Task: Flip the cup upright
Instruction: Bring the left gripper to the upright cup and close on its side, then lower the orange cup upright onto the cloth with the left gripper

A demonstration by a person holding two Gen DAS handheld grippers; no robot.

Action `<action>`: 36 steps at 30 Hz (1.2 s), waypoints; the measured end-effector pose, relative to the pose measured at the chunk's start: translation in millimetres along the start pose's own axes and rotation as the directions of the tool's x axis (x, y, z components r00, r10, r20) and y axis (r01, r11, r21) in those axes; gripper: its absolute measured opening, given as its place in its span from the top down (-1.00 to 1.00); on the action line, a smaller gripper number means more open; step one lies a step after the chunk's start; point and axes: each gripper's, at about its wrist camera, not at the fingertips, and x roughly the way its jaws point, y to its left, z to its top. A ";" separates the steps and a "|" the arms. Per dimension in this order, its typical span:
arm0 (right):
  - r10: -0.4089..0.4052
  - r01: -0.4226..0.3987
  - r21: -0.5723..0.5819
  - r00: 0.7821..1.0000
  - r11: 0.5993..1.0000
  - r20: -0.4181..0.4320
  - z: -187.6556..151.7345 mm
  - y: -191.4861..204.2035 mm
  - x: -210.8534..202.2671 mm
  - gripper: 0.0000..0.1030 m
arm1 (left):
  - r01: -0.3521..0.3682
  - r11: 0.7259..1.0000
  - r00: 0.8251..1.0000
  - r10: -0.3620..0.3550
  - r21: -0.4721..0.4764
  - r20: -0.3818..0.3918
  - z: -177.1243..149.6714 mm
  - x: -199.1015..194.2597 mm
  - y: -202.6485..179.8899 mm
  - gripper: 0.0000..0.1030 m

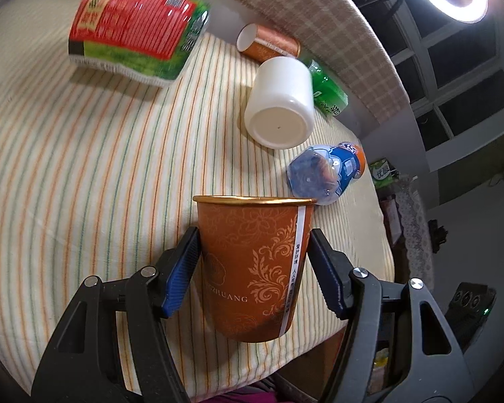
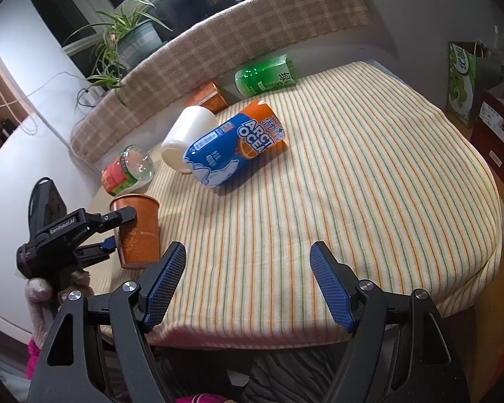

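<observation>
Now clamped: left gripper (image 1: 253, 268) jaws pressed on both sides of the orange paper cup (image 1: 253, 265), rim up, upright (or near enough). Seen from the right wrist view, cup (image 2: 137, 231) base on or just above the striped cloth (image 2: 352, 184) near the front left corner; contact not clear. Right gripper (image 2: 248, 282) jaws spread wide, nothing between, hovering over the near edge, well apart from cup. Step in hand looks like set-down and release: lower till base sits flat, open slowly, pull straight back, avoid crushing thin wall or tipping (light cup, tips easily). Further out: blue-and-orange bottle (image 1: 326, 174) lying just beyond the rim, white cup (image 1: 279, 104) on its side, green bottle (image 1: 329, 90), second orange cup (image 1: 268, 43), red-green pack (image 1: 134, 30).
</observation>
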 end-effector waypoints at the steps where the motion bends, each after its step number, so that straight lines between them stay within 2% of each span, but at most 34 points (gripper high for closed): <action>1: 0.000 0.000 -0.003 1.000 1.000 0.001 0.1 1.2 0.2 -0.48 | -0.013 1.000 1.000 0.012 0.016 0.013 -1.3 -2.4 -2.7 -0.30; 5: 0.003 -0.003 -0.012 1.000 1.000 -0.001 -0.1 4.6 1.9 -0.48 | -0.072 0.994 0.994 0.065 0.088 0.083 -7.7 -13.8 -17.4 -0.29; 11: 0.001 -0.001 -0.007 1.000 1.000 -0.003 -0.5 4.6 3.3 -0.48 | -0.147 0.970 0.980 0.116 0.192 0.164 -15.4 -25.3 -37.3 -0.29; 18: -0.003 0.003 0.003 1.000 1.000 -0.004 -1.9 1.0 1.9 -0.48 | -0.224 0.938 0.958 0.161 0.266 0.236 -16.5 -24.6 -51.6 -0.29; 24: -0.005 0.005 0.006 1.000 1.000 -0.005 -2.1 -0.7 1.5 -0.48 | -0.277 0.917 0.938 0.195 0.286 0.285 -9.6 -15.0 -53.1 -0.29; 29: -0.011 0.011 0.013 1.000 1.000 -0.006 -2.3 -4.6 1.9 -0.48 | -0.303 0.903 0.928 0.207 0.305 0.311 -8.1 -8.7 -52.4 -0.29; 36: -0.013 0.013 0.013 1.000 1.000 -0.007 -2.3 -4.2 1.6 -0.48 | -0.306 0.893 0.934 0.213 0.331 0.287 -18.0 -2.4 -51.6 -0.29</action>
